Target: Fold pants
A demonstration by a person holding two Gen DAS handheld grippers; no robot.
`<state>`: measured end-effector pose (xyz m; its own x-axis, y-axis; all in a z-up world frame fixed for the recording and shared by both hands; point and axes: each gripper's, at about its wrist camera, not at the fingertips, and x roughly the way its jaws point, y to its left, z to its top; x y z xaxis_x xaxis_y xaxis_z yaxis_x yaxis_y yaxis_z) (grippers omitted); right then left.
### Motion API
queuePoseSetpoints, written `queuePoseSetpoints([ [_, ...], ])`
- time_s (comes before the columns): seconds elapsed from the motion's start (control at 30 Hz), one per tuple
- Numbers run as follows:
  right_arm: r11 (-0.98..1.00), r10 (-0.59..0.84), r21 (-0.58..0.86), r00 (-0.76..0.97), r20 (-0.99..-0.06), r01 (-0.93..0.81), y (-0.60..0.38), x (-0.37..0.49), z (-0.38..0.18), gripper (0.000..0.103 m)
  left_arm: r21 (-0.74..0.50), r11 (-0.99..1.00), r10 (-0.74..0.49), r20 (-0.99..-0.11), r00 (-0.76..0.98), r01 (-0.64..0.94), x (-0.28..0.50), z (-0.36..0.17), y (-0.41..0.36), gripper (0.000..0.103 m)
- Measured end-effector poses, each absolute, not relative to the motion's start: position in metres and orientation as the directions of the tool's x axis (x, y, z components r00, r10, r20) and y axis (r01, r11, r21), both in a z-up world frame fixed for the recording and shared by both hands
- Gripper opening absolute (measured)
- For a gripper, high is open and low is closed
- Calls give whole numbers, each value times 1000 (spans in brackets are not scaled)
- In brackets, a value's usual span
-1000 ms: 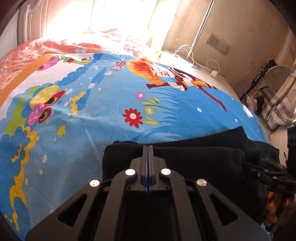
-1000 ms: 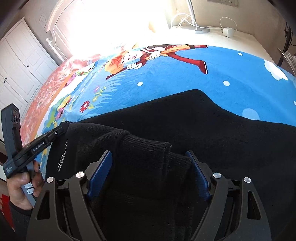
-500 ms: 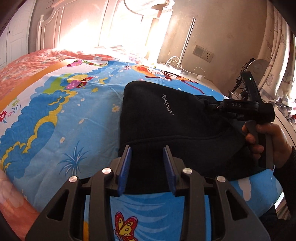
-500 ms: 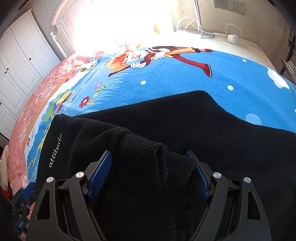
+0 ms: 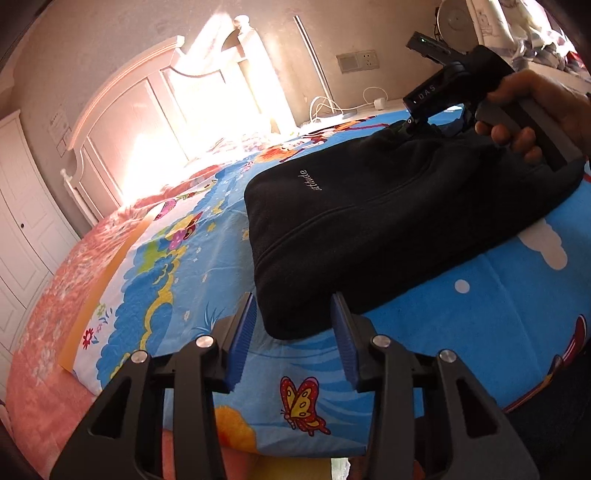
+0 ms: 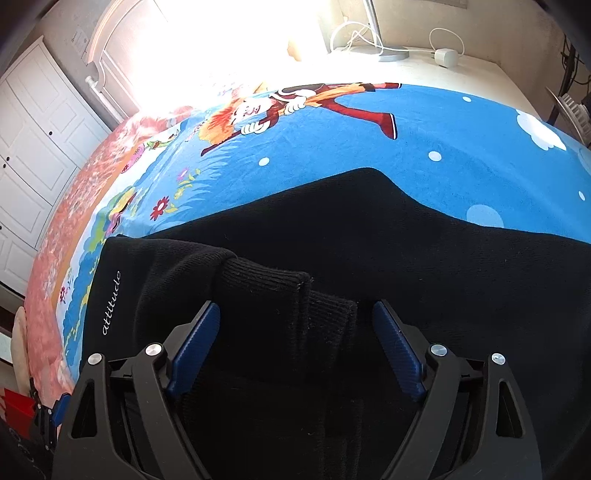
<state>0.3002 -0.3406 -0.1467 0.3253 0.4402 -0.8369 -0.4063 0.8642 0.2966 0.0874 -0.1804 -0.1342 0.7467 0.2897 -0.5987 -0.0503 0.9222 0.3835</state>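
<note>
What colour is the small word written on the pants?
White, on the black pants; the lettering reads clearest in the right wrist view.

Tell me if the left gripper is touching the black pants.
Cannot tell. The left wrist view shows the left gripper open, its jaws flanking the near corner of the pants; neither a gap nor contact is plain.

Sunlit white headboard [image 5: 155, 122], white wardrobe doors [image 6: 40, 147], beige wall [image 5: 110, 33].

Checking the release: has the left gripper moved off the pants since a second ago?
Yes. The left gripper opened and backed toward the bedsheet's near edge, off the pants.
</note>
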Motion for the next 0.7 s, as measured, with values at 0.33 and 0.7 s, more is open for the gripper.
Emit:
queuePoseSetpoints([
  [0.33, 824, 458, 261, 319, -830, -504, -314, 291, -134, 58, 463, 883, 366, -584, 724, -73, 110, -141, -155, 16],
  [0.7, 843, 400, 175, 377, -835, -508, -317, 282, -144, 61, -31, 998, 21, -583, 812, -49, 79, -89, -121, 39],
])
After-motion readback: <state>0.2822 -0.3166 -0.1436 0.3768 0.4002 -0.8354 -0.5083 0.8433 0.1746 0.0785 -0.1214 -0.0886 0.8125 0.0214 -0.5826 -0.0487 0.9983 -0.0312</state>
